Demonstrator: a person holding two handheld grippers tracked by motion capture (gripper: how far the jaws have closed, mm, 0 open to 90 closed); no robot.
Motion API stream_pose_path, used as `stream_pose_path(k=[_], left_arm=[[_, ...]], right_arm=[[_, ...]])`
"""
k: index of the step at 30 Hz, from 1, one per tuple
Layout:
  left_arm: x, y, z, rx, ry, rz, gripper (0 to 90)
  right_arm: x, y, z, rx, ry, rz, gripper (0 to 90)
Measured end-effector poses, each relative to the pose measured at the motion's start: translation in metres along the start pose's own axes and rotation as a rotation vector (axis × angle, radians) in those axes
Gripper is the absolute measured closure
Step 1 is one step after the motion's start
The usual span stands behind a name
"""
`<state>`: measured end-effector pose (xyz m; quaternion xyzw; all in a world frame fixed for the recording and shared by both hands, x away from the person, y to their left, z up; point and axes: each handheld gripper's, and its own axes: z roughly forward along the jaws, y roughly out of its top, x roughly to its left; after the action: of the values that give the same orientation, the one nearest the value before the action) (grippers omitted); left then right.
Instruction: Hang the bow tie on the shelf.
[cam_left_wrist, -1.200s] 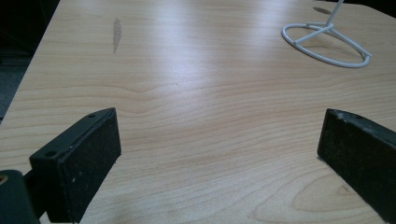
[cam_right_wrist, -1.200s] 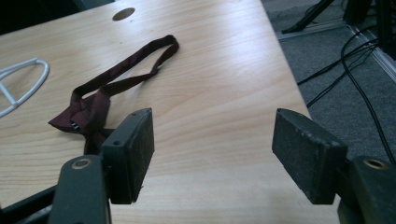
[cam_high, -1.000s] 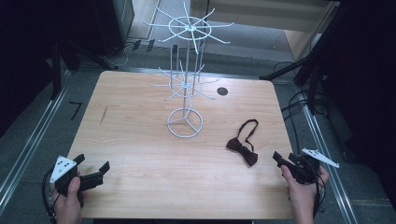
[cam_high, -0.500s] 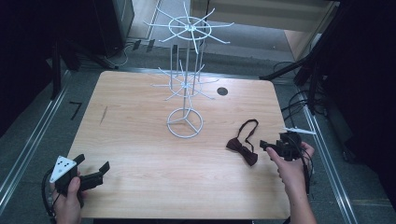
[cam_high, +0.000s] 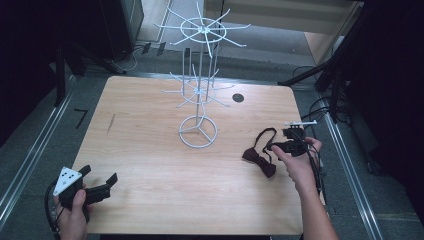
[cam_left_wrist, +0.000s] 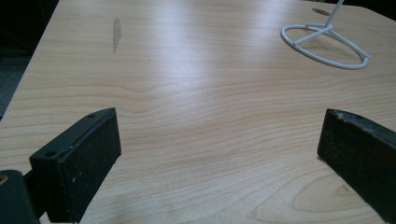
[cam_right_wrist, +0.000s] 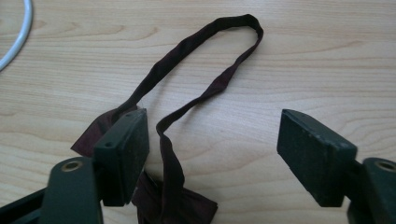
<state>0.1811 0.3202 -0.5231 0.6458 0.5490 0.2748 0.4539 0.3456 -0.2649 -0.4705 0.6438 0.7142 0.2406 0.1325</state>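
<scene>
Bow tie (cam_high: 260, 161): dark maroon fabric, lying flat on the right half of the table, near its right edge. The knotted bow sits toward the person; its thin neck strap (cam_right_wrist: 205, 70) runs away from the bow in a closed loop resting on the wood. The strap is creased and slightly twisted along its length. No label or writing can be read on it.

Right gripper (cam_high: 276, 146): held over the bow tie, jaws spread wide. In the right gripper view, one black jaw stands over the edge of the bow, one run of the strap passes up between the jaws, and the other jaw is over bare wood. Whether either jaw touches the cloth cannot be told.

Left gripper (cam_high: 97, 180): at the near left corner of the table, well apart from the bow tie, jaws spread wide with bare wood between them.

Display stand (cam_high: 199, 90): white wire, ring base, upright post with two tiers of radiating hooks, at the table's middle, left of the bow tie.

Table (cam_high: 150, 150): light wood-grain top with rounded corners, a dark smudge (cam_high: 110, 123) at the left and a round dark grommet (cam_high: 238, 97) at the far side.

Surroundings: grey floor with metal rails on either side, cables at the right, dark equipment behind. No legible markings.
</scene>
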Motion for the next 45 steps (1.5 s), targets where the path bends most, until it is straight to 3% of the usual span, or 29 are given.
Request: stream_pose_path(k=[6,10,11,14,25,31,37,39,41,42,45], left_arm=[[0.0,0.0,0.0,0.0,-0.002,-0.002,0.1],[0.0,0.0,0.0,0.0,-0.004,-0.002,0.1],[0.0,0.0,0.0,0.0,-0.003,-0.002,0.1],[0.0,0.0,0.0,0.0,-0.004,-0.002,0.1],[0.001,0.0,0.0,0.002,-0.006,-0.004,0.1],[0.001,0.0,0.0,0.004,-0.007,-0.006,0.1],[0.001,0.0,0.0,0.005,-0.007,-0.007,0.1],[0.001,0.0,0.0,0.005,-0.007,-0.007,0.1],[0.001,0.0,0.0,0.006,-0.006,-0.006,0.1],[0.001,0.0,0.0,0.007,-0.006,-0.006,0.1],[0.001,0.0,0.0,0.007,-0.006,-0.006,0.1]], right_arm=[[0.007,0.014,0.016,0.094,0.009,0.024,17.8],[0.011,0.022,0.022,0.121,0.019,0.041,11.9],[0.013,0.026,0.028,0.144,0.036,0.063,3.3],[0.017,0.031,0.034,0.17,0.033,0.08,0.0],[0.031,0.039,0.06,0.264,-0.002,0.13,0.0],[0.034,0.04,0.069,0.305,-0.035,0.15,16.3],[0.031,0.038,0.069,0.315,-0.028,0.128,44.9],[0.03,0.038,0.068,0.316,-0.016,0.128,53.4],[0.026,0.038,0.067,0.313,0.018,0.118,67.5],[0.024,0.038,0.067,0.32,0.036,0.122,71.1],[0.024,0.037,0.066,0.325,0.034,0.099,77.6]])
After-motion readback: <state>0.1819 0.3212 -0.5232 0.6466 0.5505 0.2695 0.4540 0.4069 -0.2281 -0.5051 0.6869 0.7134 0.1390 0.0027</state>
